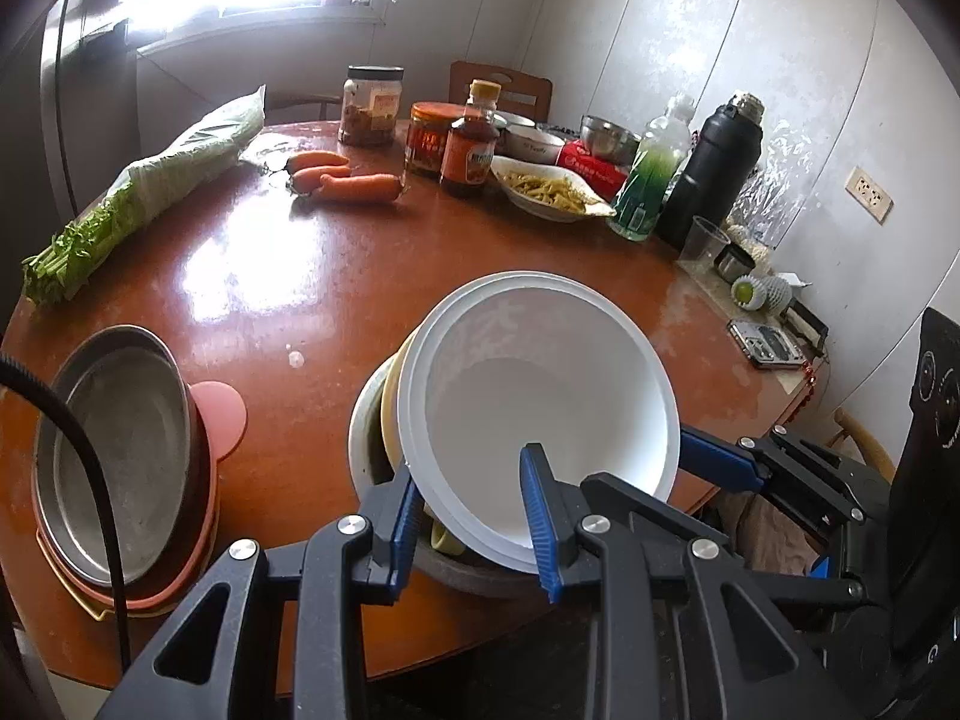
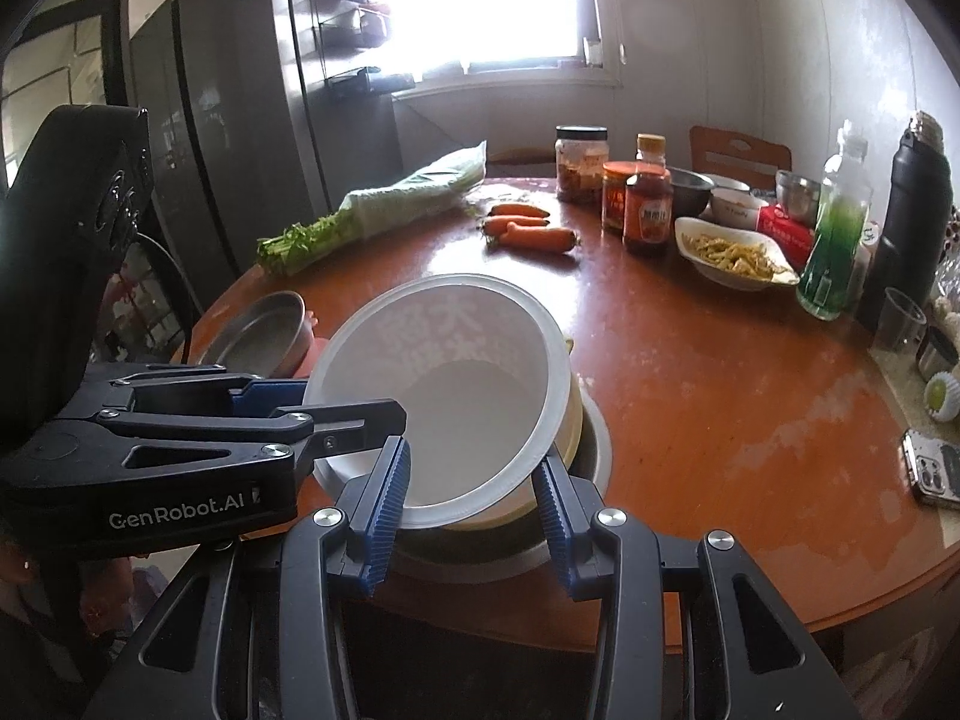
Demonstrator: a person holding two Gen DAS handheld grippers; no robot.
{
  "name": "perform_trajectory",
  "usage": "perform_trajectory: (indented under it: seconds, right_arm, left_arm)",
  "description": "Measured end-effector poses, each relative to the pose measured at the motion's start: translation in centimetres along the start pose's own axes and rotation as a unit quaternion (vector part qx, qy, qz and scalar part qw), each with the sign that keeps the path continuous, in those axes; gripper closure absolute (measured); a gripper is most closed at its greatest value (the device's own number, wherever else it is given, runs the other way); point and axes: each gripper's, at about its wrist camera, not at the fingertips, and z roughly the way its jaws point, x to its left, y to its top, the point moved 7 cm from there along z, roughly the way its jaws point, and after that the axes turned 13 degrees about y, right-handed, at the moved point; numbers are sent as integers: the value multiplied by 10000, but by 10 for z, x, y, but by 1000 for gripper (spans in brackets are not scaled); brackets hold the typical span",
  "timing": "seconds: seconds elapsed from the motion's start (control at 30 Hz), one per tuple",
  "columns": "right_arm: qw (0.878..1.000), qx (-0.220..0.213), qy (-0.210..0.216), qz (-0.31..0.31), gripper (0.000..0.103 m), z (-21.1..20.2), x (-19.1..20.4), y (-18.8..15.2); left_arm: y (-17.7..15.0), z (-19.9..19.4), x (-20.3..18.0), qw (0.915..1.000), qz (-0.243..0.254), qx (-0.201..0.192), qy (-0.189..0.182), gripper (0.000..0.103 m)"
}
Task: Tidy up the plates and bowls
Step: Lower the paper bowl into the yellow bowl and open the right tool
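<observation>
A white plastic bowl (image 1: 540,384) nests in a yellow bowl (image 1: 393,396), and both tilt over a grey bowl (image 1: 360,438) on the round brown table (image 1: 288,276). My left gripper (image 1: 471,522) is shut on the white bowl's near rim, one finger inside and one outside. My right gripper (image 2: 471,510) is shut on the opposite rim of the white bowl (image 2: 468,372), with its outer finger against the yellow bowl (image 2: 570,420). The grey bowl (image 2: 594,450) sits beneath. In each view the other gripper also shows at the bowl's edge.
A metal pan (image 1: 120,432) rests on pink plates (image 1: 222,414) at the near left. Farther back lie bagged celery (image 1: 156,180), carrots (image 1: 354,183), jars (image 1: 429,144), a dish of food (image 1: 549,192), a green bottle (image 1: 651,180) and a black flask (image 1: 714,162). A phone (image 2: 936,468) lies near the right edge.
</observation>
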Motion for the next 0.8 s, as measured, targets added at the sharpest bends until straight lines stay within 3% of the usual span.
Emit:
perform_trajectory:
  seconds: [0.8]
  right_arm:
    - [9996, 239, 36, 148, 59, 21, -13, -9]
  left_arm:
    - [-3, 21, 3, 9999, -11, 157, -20, 71]
